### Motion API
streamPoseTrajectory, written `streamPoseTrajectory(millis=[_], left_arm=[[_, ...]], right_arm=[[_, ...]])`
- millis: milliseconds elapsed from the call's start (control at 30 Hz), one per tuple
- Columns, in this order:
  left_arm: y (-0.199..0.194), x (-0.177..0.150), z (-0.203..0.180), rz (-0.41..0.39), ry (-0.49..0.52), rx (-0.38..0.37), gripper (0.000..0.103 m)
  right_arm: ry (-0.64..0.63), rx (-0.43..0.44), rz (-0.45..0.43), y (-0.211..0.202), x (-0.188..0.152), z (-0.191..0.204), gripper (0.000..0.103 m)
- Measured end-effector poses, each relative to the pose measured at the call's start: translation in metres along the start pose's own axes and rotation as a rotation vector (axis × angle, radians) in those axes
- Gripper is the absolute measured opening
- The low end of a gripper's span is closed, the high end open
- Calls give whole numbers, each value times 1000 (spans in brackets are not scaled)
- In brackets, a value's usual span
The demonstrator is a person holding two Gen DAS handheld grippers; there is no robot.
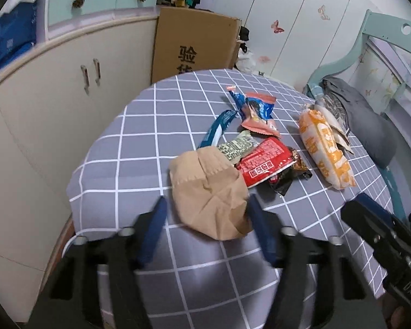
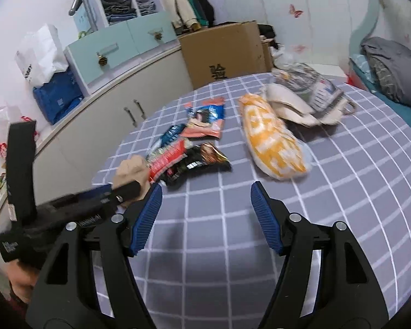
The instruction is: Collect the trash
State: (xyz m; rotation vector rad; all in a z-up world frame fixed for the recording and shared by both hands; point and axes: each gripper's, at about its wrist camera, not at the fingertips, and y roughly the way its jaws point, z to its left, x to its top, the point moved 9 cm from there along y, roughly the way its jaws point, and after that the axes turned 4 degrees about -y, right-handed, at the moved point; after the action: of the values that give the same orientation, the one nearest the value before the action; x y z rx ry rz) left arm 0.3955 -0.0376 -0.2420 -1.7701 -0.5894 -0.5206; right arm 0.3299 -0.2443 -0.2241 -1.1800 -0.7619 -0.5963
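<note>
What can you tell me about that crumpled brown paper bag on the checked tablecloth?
The brown paper bag is plain kraft paper, creased and crumpled, lying flat on the grey checked tablecloth near its front edge. Its far end overlaps a green-and-white wrapper and touches the red packet. It lies between the blue fingers of the left gripper, which are apart on either side of it and do not visibly press it.

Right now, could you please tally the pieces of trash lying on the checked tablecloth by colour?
Brown paper bag: 1
Blue strip wrapper: 1
Blue-and-pink wrapper: 1
Green-and-white wrapper: 1
Red wrapper: 1
Black wrapper: 1
Orange packet: 1
Beige-and-grey bag: 1
Total: 8
</note>
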Motion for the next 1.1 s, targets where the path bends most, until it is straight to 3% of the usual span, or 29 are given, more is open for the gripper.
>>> streamPoseTrajectory(millis=[100, 133, 167, 367, 600, 667, 933, 1100], left_arm=[[4, 3, 2, -1, 17, 5, 33], [5, 3, 3, 7, 22, -2, 15], [5, 2, 2, 17, 21, -26, 7], [-12, 2, 18, -49, -46, -90, 5], [-21, 0, 35, -54, -72, -110, 5], [-22, 1, 37, -54, -76, -119, 5], [-22, -3, 37, -50, -80, -153, 5], [-28, -2, 41, -58, -95, -170, 5]], right_arm=[[-31, 19, 12, 14, 11, 11, 66], [-49, 33, 14, 19, 14, 17, 64], [-63, 37, 18, 23, 16, 21, 61], [-132, 31, 59, 55, 22, 39, 56], [-180, 17, 84, 76, 30, 44, 55], [-205, 24, 106, 81, 28, 49, 44], [-263, 9, 88, 76, 26, 54, 19], [-291, 25, 49, 61, 25, 66, 12]])
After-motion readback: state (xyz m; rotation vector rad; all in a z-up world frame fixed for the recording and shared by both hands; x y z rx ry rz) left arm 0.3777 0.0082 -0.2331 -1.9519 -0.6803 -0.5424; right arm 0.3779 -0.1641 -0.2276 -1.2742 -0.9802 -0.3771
